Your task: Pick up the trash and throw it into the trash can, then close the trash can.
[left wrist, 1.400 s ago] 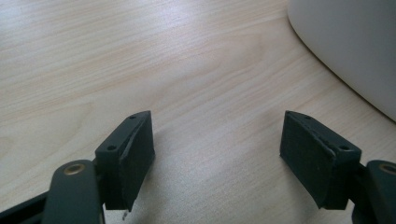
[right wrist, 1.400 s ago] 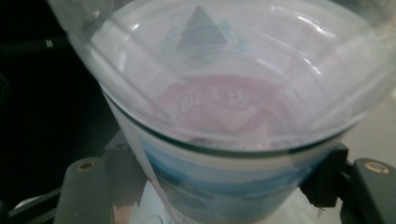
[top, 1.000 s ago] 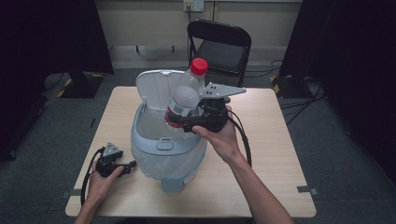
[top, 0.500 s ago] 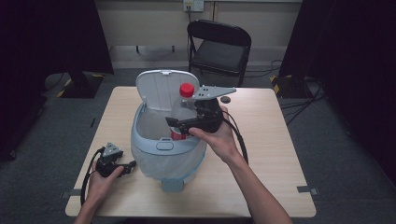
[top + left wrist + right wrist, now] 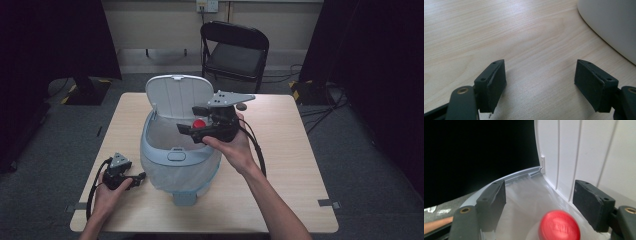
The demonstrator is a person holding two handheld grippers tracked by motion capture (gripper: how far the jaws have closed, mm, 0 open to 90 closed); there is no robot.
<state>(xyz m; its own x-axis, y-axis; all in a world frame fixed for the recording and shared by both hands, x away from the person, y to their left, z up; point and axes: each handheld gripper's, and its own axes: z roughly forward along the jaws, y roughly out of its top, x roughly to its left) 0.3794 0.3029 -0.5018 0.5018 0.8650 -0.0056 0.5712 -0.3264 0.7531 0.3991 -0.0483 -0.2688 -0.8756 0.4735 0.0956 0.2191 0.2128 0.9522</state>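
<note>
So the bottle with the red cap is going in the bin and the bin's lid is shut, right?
Not quite: the lid is open, standing upright behind the bin, as the high view shows. The red-capped bottle is indeed in the bin's opening, between the right gripper and its open jaws.

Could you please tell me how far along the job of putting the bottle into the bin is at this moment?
Nearly done. The clear plastic bottle with the red cap already sits down inside the light blue lidded bin, its white lid up. The right gripper is over the opening, jaws apart either side of the cap without touching it. What is left is probably closing the lid. The left gripper rests open on the wooden table.
</note>
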